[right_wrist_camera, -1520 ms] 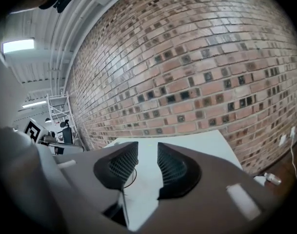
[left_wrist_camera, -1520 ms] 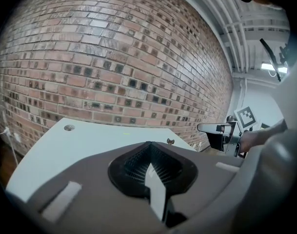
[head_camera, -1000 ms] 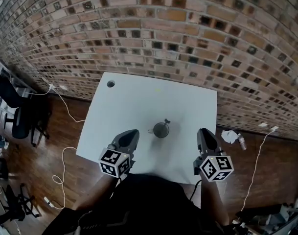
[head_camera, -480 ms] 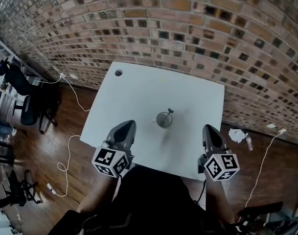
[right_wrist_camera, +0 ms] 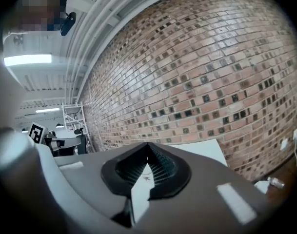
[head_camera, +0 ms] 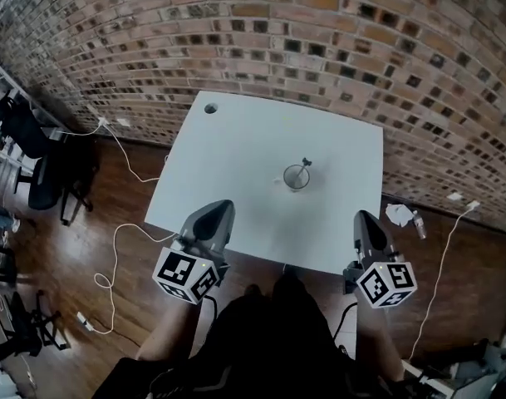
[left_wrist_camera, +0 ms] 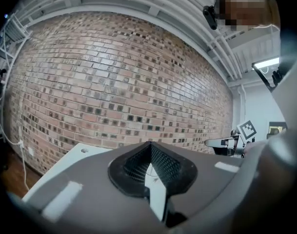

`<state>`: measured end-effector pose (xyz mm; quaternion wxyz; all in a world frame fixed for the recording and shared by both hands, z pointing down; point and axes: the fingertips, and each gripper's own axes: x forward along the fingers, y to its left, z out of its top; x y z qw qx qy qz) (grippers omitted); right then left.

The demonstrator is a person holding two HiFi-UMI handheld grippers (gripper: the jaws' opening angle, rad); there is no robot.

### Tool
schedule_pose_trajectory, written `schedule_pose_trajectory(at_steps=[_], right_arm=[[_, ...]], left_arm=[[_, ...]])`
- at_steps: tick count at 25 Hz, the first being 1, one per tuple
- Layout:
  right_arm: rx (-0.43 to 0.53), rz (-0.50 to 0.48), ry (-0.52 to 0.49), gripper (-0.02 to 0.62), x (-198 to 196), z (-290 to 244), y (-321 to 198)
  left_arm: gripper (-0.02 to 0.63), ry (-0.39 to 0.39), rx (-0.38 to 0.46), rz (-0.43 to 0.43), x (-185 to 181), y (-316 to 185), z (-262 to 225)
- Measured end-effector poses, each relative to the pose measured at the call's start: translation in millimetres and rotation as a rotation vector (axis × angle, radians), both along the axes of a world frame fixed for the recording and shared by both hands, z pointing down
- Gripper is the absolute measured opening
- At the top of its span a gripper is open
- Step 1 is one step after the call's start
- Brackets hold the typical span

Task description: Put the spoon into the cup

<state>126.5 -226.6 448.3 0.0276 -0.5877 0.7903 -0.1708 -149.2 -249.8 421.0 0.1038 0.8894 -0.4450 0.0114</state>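
Your head cam sits high and looks steeply down: the whole white rectangular table point(head_camera: 261, 148) is in frame, far off, with the red-brown brick wall point(head_camera: 302, 32) across the top. The left gripper point(head_camera: 223, 208) and right gripper point(head_camera: 365, 217) sit at the table's near edge. Each gripper cam rides right behind its own jaws, which fill its lower half. Both face near level at that same wall, over a strip of tabletop. Each also catches the other gripper at its inner edge. All three views share wall and table.
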Motion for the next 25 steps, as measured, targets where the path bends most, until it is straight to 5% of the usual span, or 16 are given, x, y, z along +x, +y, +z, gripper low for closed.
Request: schedule_pose_trajectory(at_steps=[6,10,16,21,25], right_arm=[[-0.043,0.047,0.05,0.008,-5,0,62],[-0.029,0.023,0.067,0.008,-3,-16,97],[0.016,-0.036,0.052,0.008,22,-28,140],[0.052,-0.138,0.101,0.008,51,-45,182],[0.033,-0.119,0.05,0.008,87,-35,206]], left_arm=[[-0.006,0.056,-0.073,0.045,-3,58,40],[-0.006,0.07,-0.048,0.032,1,81,29],[-0.006,0.009,0.041,-0.016,37,123,-6],[-0.006,0.011,0.016,-0.098,72,165,-16],[-0.006,-0.05,0.04,-0.139,89,196,-21]])
